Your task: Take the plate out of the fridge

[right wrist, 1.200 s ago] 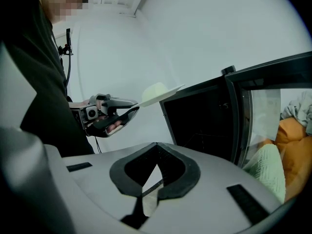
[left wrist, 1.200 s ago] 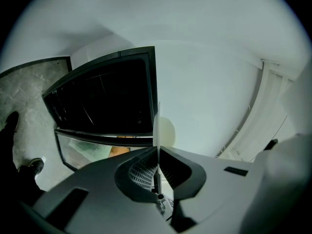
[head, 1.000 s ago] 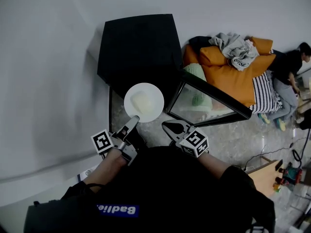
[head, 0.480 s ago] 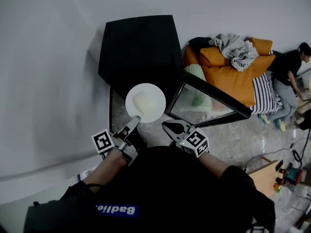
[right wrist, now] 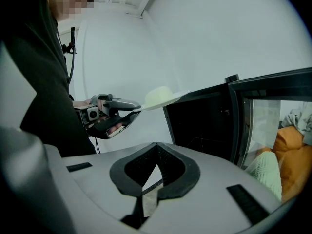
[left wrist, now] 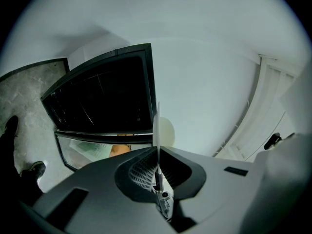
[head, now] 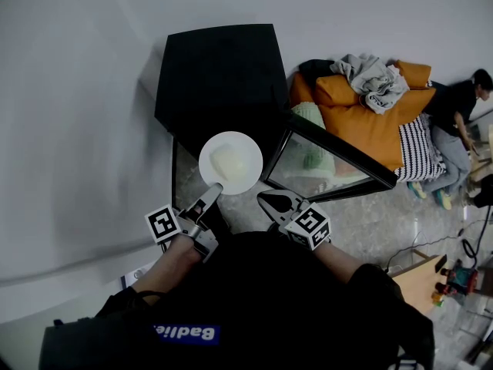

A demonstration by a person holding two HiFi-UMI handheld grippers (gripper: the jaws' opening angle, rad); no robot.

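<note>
Two grippers, one plate clear of the fridge

One white plate (head: 230,163) sits near the centre of the head view, held in the air in front of the black fridge (head: 219,75), whose top fills the upper middle of the frame. A pale lump of food (head: 225,160) lies on the plate. The left gripper (head: 213,192) reaches up from the lower left, and its jaws are clenched on the plate's near rim. In the left gripper view the plate (left wrist: 156,123) shows edge-on as a thin white line pinched between the two dark pads, with the dark open fridge (left wrist: 107,96) to the upper left of it.

The right gripper (head: 266,200) hangs just right of the left one, below the plate and not touching it. Its jaws are pressed together at the tips with nothing between them, as the right gripper view (right wrist: 157,147) shows. That view also has the left gripper (right wrist: 109,116) at mid-left, carrying the plate (right wrist: 163,97) roughly level beside the fridge opening (right wrist: 204,126).

The glass door (head: 323,160) stands open to the right of the plate. Beyond it, in the upper right of the head view, are orange cushions (head: 370,118), a grey cloth (head: 373,75) on top of them, and a striped pillow (head: 420,146).
</note>
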